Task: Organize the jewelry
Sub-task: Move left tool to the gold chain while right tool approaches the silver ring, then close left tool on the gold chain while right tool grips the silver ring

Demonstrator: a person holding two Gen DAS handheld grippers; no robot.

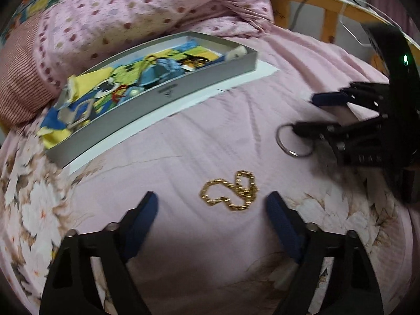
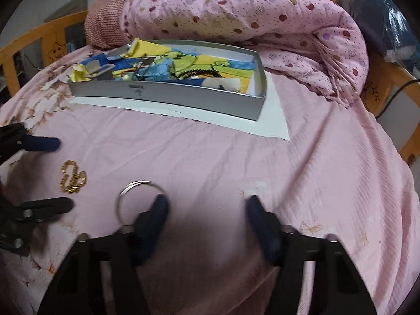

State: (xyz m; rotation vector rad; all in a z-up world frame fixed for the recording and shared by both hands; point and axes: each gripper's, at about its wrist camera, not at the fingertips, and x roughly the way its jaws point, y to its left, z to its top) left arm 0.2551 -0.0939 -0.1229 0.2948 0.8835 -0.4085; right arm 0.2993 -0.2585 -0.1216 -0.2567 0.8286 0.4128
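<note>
**Chain and ring both loose on the bed**

Both grippers were spread wide, holding nothing. The left gripper (image 1: 211, 204) sat right behind the gold chain (image 1: 229, 190). The right gripper (image 2: 207, 204) had one finger on the silver ring (image 2: 139, 199). Grey box (image 2: 183, 97) sat further back.

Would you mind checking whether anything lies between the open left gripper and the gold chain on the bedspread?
Nothing visible does. The gold chain lies loose on the pink bedspread, just ahead of the open left gripper. The silver ring sits off to the side, by the right gripper.
</note>
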